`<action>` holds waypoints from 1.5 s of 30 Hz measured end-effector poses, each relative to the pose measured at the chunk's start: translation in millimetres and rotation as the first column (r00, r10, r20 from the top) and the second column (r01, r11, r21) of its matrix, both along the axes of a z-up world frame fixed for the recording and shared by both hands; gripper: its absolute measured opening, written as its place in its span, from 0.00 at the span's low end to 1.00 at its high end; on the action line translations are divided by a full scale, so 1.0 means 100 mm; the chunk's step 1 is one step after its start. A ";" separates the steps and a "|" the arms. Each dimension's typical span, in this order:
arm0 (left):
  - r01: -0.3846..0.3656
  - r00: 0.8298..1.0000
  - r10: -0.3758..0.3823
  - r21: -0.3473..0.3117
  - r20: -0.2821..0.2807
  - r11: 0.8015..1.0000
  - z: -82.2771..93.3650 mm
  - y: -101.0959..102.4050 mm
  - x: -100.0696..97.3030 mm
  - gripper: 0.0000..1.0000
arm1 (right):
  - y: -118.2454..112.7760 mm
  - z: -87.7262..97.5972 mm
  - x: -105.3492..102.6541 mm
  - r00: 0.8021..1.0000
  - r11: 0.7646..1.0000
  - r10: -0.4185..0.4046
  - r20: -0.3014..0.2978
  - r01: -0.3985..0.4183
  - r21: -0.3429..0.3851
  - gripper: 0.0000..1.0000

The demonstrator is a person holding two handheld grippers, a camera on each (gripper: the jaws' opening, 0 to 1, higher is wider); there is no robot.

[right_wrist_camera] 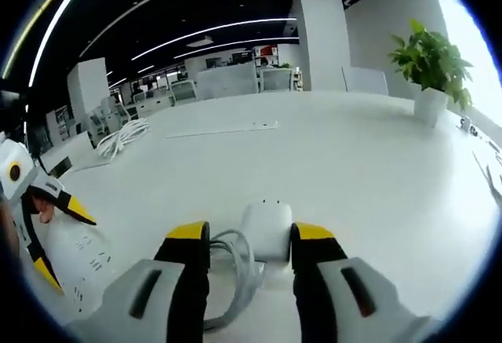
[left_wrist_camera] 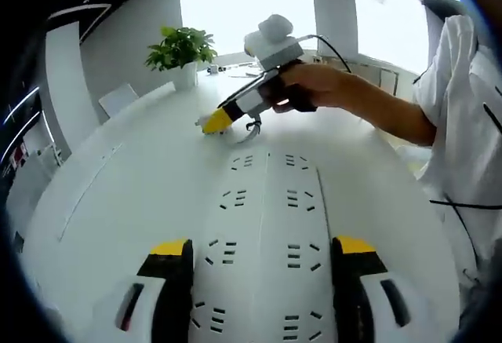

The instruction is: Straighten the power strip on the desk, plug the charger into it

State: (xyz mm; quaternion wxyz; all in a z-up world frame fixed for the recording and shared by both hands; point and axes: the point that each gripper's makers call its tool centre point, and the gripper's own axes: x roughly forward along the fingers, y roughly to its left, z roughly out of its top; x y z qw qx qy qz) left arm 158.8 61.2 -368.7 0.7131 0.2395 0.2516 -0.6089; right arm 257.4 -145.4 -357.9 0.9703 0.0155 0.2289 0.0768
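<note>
Power strip pinned, charger being picked up

I see the white desk point(left_wrist_camera: 118, 202) carrying the power strip point(left_wrist_camera: 263, 241), lying lengthwise toward its near edge. My left gripper point(left_wrist_camera: 263, 260) straddles the strip, jaws spread wide against its sides. Nearer the desk's middle, my right gripper point(right_wrist_camera: 249, 241) brackets the white charger point(right_wrist_camera: 265, 229), cable point(right_wrist_camera: 231, 268) coiled beside; whether it is gripped I cannot tell. Next I judge: lift, align prongs over a socket

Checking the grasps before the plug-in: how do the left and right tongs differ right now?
The left tongs stand wide, straddling the power strip; the right tongs sit narrower around the charger. The left tongs' load lies flat on the desk; beside the right tongs' charger lies its coiled cable. Both have yellow-tipped black jaws.
</note>
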 end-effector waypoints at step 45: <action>-0.022 1.000 0.023 -0.032 0.015 0.999 -0.06 -0.11 0.02 0.73 | -0.15 0.17 -0.42 0.994 0.975 0.101 -0.035 -0.106 -0.197 0.38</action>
